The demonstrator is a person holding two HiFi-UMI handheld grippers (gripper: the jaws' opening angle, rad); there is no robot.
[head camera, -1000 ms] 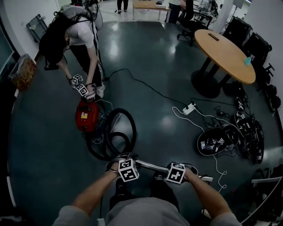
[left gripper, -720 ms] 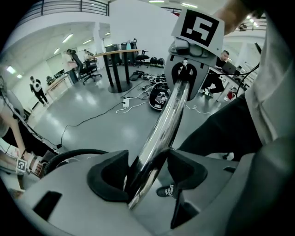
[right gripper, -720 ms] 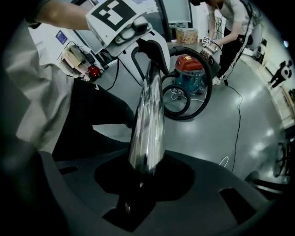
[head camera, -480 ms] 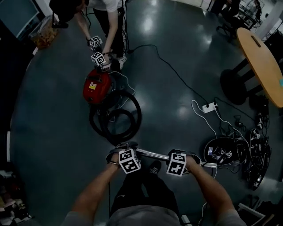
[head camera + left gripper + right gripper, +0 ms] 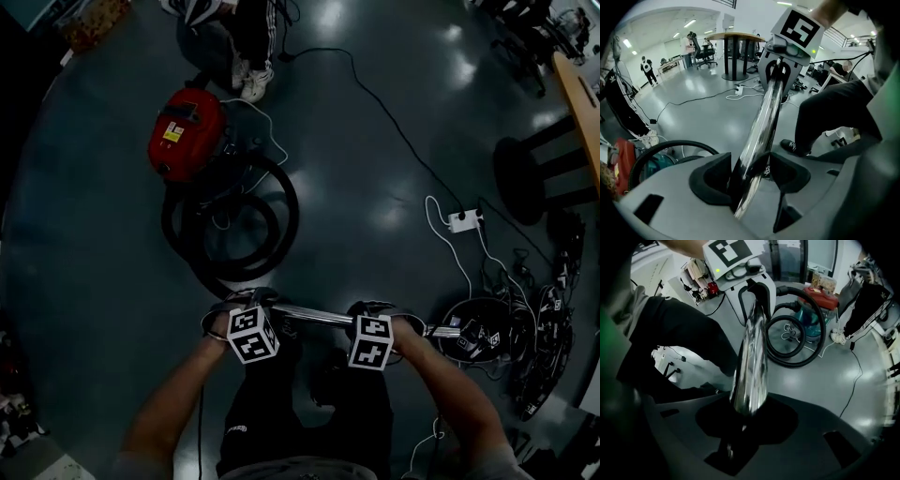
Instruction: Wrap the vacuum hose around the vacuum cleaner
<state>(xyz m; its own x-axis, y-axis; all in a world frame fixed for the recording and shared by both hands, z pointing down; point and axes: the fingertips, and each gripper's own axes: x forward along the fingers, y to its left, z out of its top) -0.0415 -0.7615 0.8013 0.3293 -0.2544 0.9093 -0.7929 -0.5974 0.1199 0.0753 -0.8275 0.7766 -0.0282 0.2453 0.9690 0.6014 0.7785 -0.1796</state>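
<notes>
The vacuum sat far left on the floor, with the hose in loose loops on its near side, not around its body. A second before, another person bent over the vacuum; now only feet showed beyond it. Meanwhile you lowered both hands. Your left gripper had its jaws clamped moderately wide on the chrome tube. Your right gripper gripped it narrower, further right. I judged the wrapping barely begun.
</notes>
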